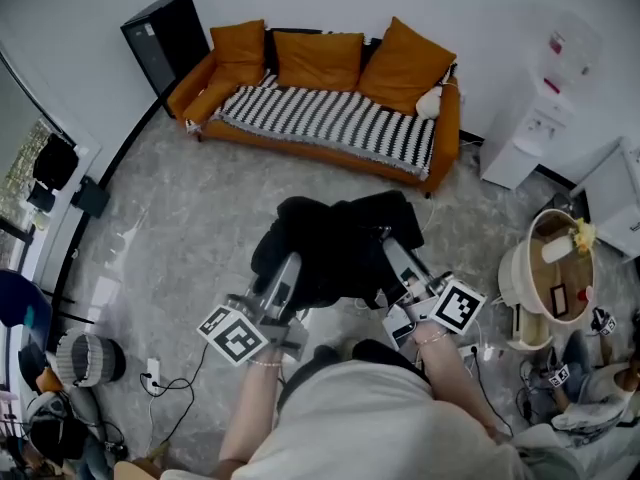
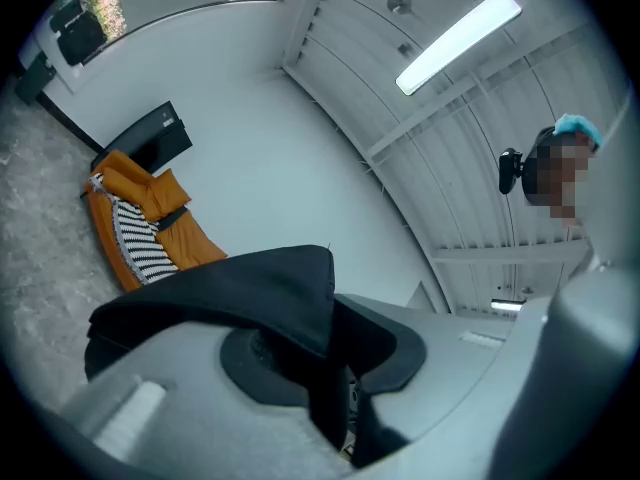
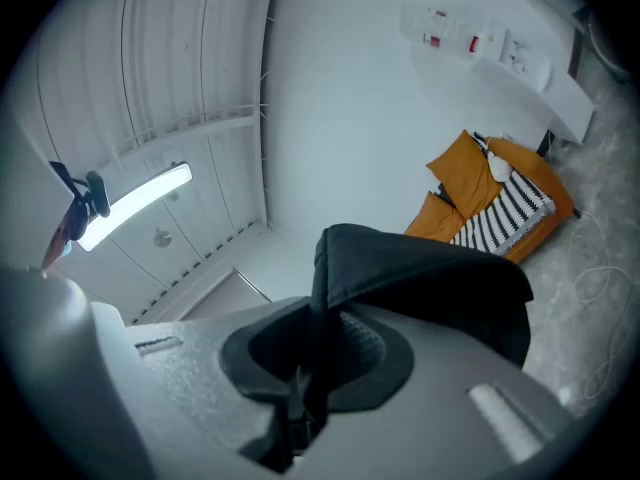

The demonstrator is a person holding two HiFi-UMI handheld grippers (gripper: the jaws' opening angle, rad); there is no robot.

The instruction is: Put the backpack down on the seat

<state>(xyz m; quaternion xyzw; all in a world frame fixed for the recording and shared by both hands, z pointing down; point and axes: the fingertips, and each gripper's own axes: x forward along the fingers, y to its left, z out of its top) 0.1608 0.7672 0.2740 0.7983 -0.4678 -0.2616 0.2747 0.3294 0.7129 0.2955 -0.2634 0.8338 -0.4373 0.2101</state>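
A black backpack (image 1: pixel 335 243) hangs in the air between my two grippers, above the grey floor and short of the sofa. My left gripper (image 1: pixel 287 268) is shut on black fabric at the bag's left side; in the left gripper view that backpack fabric (image 2: pixel 255 288) is pinched between the jaws. My right gripper (image 1: pixel 395 256) is shut on the bag's right side, with a fold of the backpack fabric (image 3: pixel 420 268) clamped between its jaws. The orange sofa (image 1: pixel 320 93) with a black-and-white striped cover (image 1: pixel 330 118) on its seat stands ahead against the wall.
A black cabinet (image 1: pixel 165 38) stands left of the sofa, a white water dispenser (image 1: pixel 535 118) to its right. A round bin (image 1: pixel 550 268) and clutter are at the right, cables (image 1: pixel 165 383) and a basket (image 1: pixel 88 358) at the lower left.
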